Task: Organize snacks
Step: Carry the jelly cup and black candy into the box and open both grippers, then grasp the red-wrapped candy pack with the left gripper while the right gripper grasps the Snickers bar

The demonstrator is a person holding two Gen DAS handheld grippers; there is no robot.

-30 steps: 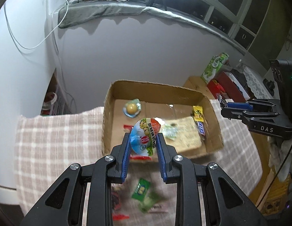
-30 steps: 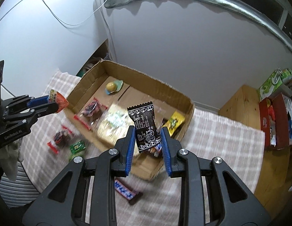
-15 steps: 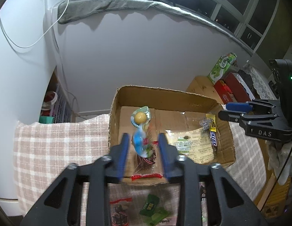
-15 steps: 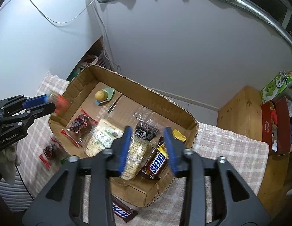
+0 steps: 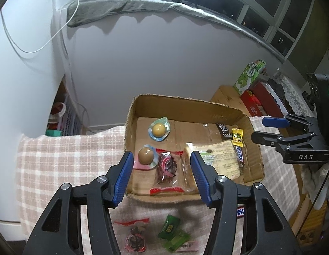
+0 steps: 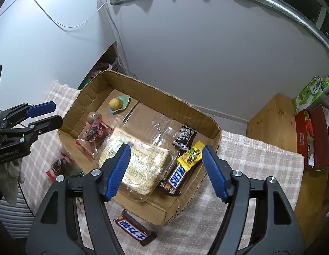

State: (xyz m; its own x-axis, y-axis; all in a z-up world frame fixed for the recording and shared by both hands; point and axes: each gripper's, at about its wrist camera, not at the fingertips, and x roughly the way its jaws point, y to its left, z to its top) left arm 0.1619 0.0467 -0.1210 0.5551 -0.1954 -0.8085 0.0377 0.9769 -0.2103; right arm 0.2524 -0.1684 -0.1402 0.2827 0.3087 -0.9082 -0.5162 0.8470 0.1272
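Note:
A cardboard box (image 5: pixel 185 104) (image 6: pixel 215 133) on the checked cloth holds two round jelly cups (image 5: pixel 158 129) (image 5: pixel 145 155), a red-edged clear packet (image 5: pixel 167 167), a large clear bag of biscuits (image 6: pixel 143 165), a black packet (image 6: pixel 184 137), a yellow candy (image 6: pixel 191 156) and a Snickers bar (image 6: pixel 175 177). My left gripper (image 5: pixel 161 176) is open and empty above the box's near left part. My right gripper (image 6: pixel 165 171) is open and empty above the box's near right part. Outside the box lie a Snickers bar (image 6: pixel 134 229), green candies (image 5: pixel 172 231) and a red packet (image 5: pixel 134 240).
The white wall (image 5: pixel 164 59) rises right behind the box. A wooden cabinet (image 6: pixel 272 119) with red and green boxes (image 6: pixel 311 89) stands to the right. A basket (image 5: pixel 58 119) sits in the gap at the left.
Both grippers opened. The left dropped its jelly cup into the box's left side; the right dropped the black packet into the box's right side. Both views moved closer to the box.

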